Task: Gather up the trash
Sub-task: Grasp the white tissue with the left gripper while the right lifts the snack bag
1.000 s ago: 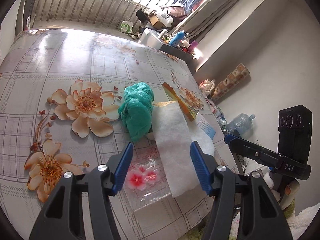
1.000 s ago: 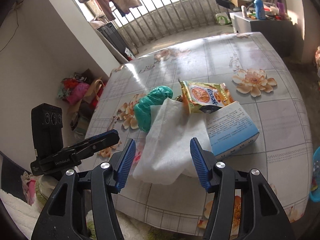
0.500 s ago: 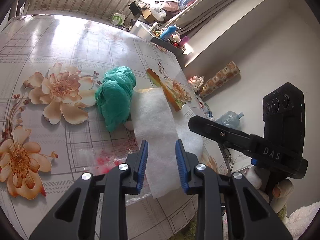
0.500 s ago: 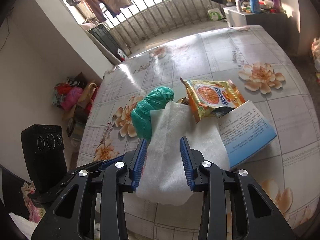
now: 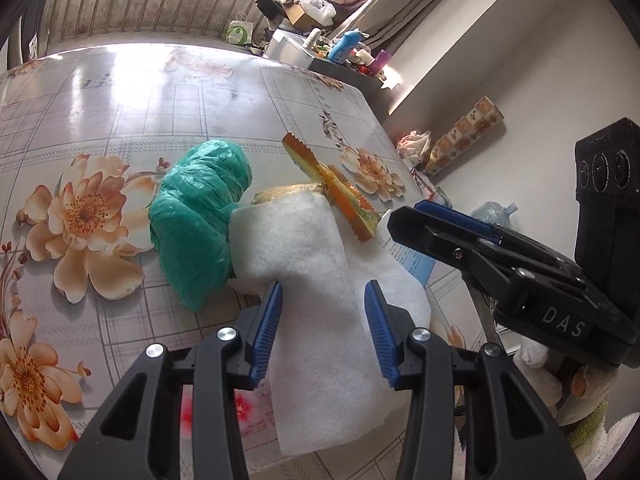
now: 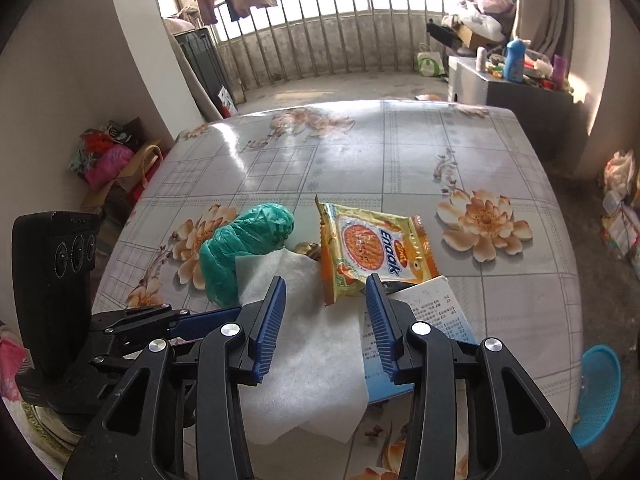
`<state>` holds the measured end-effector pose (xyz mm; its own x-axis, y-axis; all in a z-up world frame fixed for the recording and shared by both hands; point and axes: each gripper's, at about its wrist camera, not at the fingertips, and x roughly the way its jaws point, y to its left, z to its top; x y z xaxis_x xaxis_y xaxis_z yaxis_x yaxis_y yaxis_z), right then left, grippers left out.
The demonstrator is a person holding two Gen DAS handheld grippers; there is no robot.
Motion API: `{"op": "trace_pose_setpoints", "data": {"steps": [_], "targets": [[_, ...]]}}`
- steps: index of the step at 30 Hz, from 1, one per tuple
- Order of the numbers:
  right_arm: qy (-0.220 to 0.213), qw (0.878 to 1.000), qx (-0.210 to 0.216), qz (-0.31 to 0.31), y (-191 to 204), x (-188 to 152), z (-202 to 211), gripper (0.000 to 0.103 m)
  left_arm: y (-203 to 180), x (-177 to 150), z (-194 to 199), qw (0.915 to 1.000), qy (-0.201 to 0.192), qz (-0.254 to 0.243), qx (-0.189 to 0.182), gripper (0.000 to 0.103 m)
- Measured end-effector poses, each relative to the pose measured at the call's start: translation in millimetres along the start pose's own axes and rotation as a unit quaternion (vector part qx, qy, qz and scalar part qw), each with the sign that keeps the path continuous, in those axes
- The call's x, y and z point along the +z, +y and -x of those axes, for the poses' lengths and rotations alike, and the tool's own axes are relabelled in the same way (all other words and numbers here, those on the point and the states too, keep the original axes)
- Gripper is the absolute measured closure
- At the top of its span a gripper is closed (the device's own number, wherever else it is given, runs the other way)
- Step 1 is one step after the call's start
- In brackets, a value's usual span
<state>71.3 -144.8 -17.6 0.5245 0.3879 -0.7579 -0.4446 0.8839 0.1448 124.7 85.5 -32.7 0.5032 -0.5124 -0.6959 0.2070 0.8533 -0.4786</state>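
A pile of trash lies on the flower-print table [image 5: 160, 92]: a crumpled green plastic bag [image 5: 200, 216], an orange snack packet [image 5: 332, 184], a blue-and-white box [image 5: 412, 256] and a white soft sheet [image 5: 312, 264] draped over them. My left gripper [image 5: 322, 312] hovers over the sheet's near end. Its jaws are opening and the pads press on nothing. In the right wrist view, my right gripper [image 6: 325, 304] hangs above the sheet [image 6: 304, 344], with the packet [image 6: 372, 248] just beyond. Its jaws are opening too, and nothing is gripped. The bag [image 6: 240, 248] lies to the left, the box [image 6: 428, 320] to the right.
A clear wrapper with a pink flower [image 5: 240, 412] lies under my left gripper at the table's near edge. A blue basket [image 6: 596, 396] stands on the floor to the right of the table [image 6: 400, 152]. Each gripper shows in the other's view, close alongside.
Both grippers' jaws narrowed, then widened again, and stand narrower than a second ago. My left gripper slid right, over the white sheet. My right gripper edged toward the snack packet.
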Motion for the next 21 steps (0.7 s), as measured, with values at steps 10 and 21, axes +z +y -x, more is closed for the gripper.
{"op": "trace_pose_setpoints", "data": {"steps": [10, 21], "targets": [[0.033, 0.997, -0.026, 0.065, -0.5, 7.6, -33.6, 0.062, 1.6, 1.0, -7.6, 0.9991, 0.001, -0.019, 0.038, 0.085], [0.027, 0.999, -0.023, 0.035, -13.0, 11.6, -25.1, 0.092, -4.6, -4.0, 5.0, 0.9987, -0.014, -0.038, 0.032, 0.100]]}}
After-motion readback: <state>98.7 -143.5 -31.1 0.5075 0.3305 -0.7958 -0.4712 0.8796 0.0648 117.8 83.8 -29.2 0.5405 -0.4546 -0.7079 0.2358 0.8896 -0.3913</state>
